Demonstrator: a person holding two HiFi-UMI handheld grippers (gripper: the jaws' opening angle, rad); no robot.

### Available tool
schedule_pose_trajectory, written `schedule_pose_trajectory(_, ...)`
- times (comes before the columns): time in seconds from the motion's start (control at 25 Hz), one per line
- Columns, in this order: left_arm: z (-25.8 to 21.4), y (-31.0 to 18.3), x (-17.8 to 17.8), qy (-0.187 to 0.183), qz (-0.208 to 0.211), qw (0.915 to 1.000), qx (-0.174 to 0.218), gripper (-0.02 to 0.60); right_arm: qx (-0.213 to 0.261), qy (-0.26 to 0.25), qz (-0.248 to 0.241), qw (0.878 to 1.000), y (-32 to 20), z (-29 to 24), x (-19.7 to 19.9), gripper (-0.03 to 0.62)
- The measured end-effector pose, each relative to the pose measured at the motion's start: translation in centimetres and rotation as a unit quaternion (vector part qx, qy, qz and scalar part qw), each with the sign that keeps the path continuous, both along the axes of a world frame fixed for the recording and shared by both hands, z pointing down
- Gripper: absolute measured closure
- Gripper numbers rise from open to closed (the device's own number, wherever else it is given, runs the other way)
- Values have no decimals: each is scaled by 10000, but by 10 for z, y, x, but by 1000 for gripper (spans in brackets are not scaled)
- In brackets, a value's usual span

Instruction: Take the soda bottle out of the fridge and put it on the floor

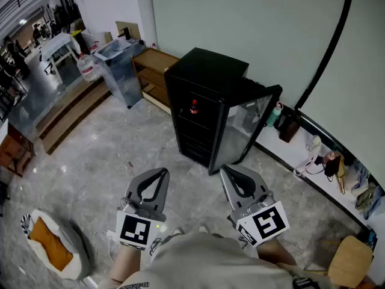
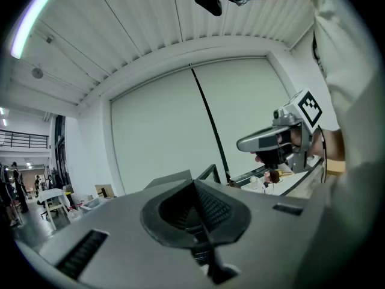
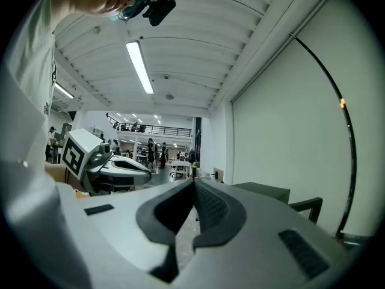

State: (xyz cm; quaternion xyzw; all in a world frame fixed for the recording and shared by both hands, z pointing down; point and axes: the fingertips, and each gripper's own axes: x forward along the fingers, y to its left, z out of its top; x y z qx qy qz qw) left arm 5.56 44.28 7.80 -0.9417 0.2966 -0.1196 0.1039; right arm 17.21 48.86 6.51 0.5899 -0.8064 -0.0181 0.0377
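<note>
A small black fridge stands against the far wall with its glass door swung open to the right. On an upper shelf inside stands a dark soda bottle with a red cap. My left gripper and right gripper are held side by side near my body, well short of the fridge, both shut with nothing between the jaws. In the left gripper view the left gripper points at the wall, with the fridge's top just behind its tips. The right gripper shows its jaws meeting at the tips.
A wooden shelf unit and a grey bin stand left of the fridge. A low white ledge with bottles and bags runs along the wall at right. A pet bed lies on the marble floor at lower left; a chair at lower right.
</note>
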Motion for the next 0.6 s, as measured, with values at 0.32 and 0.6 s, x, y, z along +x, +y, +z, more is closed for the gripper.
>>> schedule_pose_trajectory(0.32,6,-2,18,-151,-12,9999,52,575,-6,-113,-55,9999,-5,8,18,599)
schedule_pose_trajectory(0.6,4,-1,26,70,-119,9999,-24,575,-63,-193,-132,9997,-6,18,21,599)
